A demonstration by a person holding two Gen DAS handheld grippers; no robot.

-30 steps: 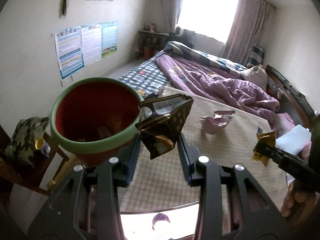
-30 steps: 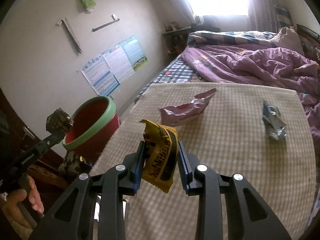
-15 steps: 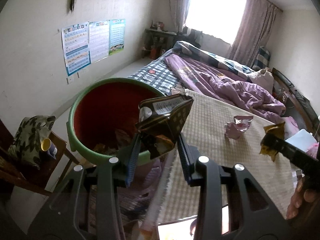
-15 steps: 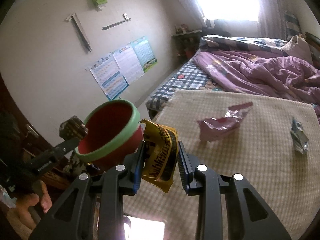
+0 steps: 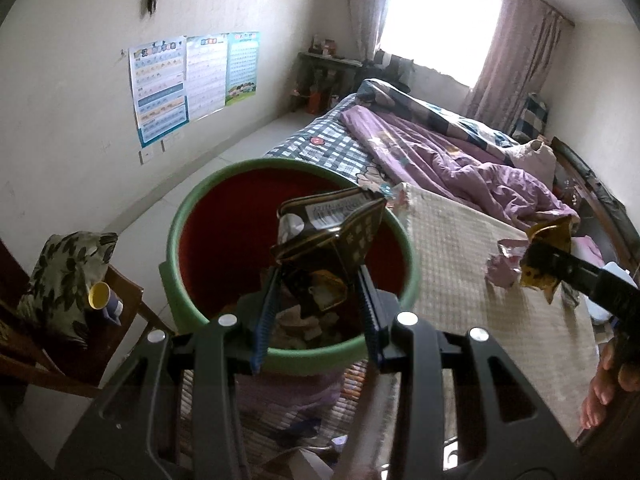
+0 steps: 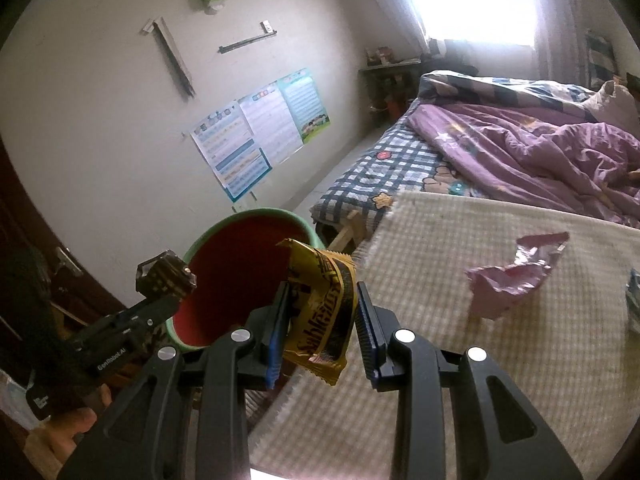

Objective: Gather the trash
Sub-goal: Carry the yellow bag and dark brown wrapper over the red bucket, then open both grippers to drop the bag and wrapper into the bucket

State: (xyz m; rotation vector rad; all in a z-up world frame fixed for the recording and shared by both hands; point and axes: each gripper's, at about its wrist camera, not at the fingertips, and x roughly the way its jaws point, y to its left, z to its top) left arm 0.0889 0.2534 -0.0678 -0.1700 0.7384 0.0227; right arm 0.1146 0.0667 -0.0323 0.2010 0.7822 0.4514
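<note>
A red bin with a green rim [image 5: 192,208] stands beside the checked mat [image 5: 460,248], with several scraps inside. Directly over its opening, my left gripper [image 5: 316,280] is shut on a dark brown snack wrapper [image 5: 332,232]. My right gripper [image 6: 322,320] is shut on a yellow wrapper [image 6: 324,308], at the mat's left edge close to the bin [image 6: 248,216]. In the left wrist view the right gripper [image 5: 536,264] shows at the right with the yellow wrapper [image 5: 548,236]. A crumpled pink wrapper [image 6: 516,272] and a blue wrapper [image 6: 632,300] lie on the mat.
A bed with a purple quilt [image 5: 460,160] lies beyond the mat. Left of the bin is a wooden chair [image 5: 120,300] bearing a floral cushion [image 5: 64,264] and a yellow cup [image 5: 98,296]. Posters [image 5: 180,84] hang on the wall. A hand [image 5: 608,380] shows at the right edge.
Both grippers have moved left toward the bin with their wrappers. The dark wrapper went from beside the rim to over the opening. The yellow wrapper has left mid-mat for the bin side.
</note>
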